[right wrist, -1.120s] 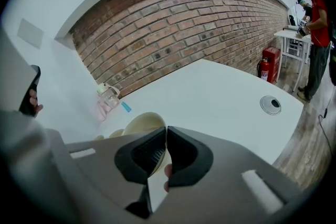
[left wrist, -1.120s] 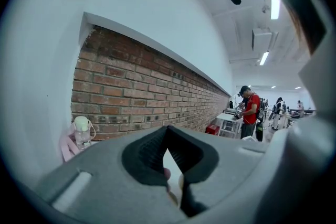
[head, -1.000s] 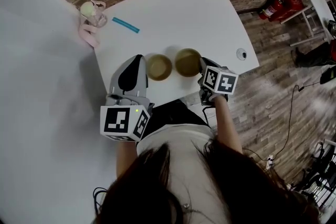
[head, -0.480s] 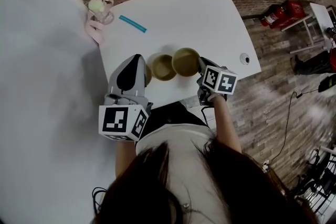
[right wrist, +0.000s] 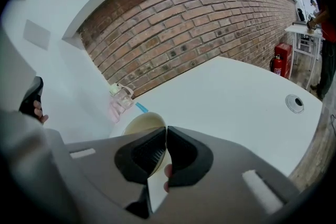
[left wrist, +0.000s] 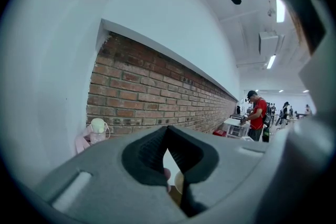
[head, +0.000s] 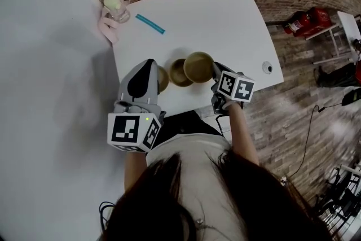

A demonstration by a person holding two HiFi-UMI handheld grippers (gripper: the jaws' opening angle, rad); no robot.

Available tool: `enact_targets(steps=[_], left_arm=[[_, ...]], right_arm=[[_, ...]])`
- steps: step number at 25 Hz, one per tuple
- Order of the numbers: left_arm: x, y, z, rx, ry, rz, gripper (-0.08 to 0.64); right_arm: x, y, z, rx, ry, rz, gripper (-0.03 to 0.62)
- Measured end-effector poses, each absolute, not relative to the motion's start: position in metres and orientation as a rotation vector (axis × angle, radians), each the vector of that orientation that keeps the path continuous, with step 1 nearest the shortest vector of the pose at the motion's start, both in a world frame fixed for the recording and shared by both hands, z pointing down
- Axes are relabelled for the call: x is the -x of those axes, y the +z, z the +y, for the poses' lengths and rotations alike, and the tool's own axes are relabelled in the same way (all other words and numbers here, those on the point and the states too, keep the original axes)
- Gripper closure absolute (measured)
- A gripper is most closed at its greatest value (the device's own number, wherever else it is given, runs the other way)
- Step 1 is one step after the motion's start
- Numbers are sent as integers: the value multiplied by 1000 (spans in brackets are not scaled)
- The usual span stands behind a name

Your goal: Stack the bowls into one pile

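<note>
Step in hand, as judged: nesting the held bowl into its neighbour. The right gripper [right wrist: 166,136] is closed narrow on a tan round bowl [head: 200,66], with the near rim wall pinched between the pads. In the head view this bowl's left edge overlaps a second tan bowl [head: 178,72] on the white bench [head: 225,20].

The held bowl should be kept level, centred over the second bowl's mouth, lowered until seated, and only then released. A rim-only pinch is likely to let it tilt.

The left gripper [left wrist: 168,136] is held just left of the bowls, jaws together, nothing clamped. What appears to be a third bowl [head: 162,78] is seen beside it, mostly hidden.
</note>
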State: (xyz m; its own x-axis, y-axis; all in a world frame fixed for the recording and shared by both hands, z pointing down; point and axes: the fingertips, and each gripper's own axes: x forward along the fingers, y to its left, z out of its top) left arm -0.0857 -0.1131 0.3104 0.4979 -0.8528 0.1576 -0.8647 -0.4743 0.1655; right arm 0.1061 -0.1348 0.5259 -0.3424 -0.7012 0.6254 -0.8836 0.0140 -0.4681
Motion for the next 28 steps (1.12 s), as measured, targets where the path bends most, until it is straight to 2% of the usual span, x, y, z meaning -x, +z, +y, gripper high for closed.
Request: enact_targets(steps=[28], left_arm=[[115, 316, -105, -2412, 88, -1616, 560]], right_arm=[[-59, 546, -145, -1451, 1287, -2123, 578]])
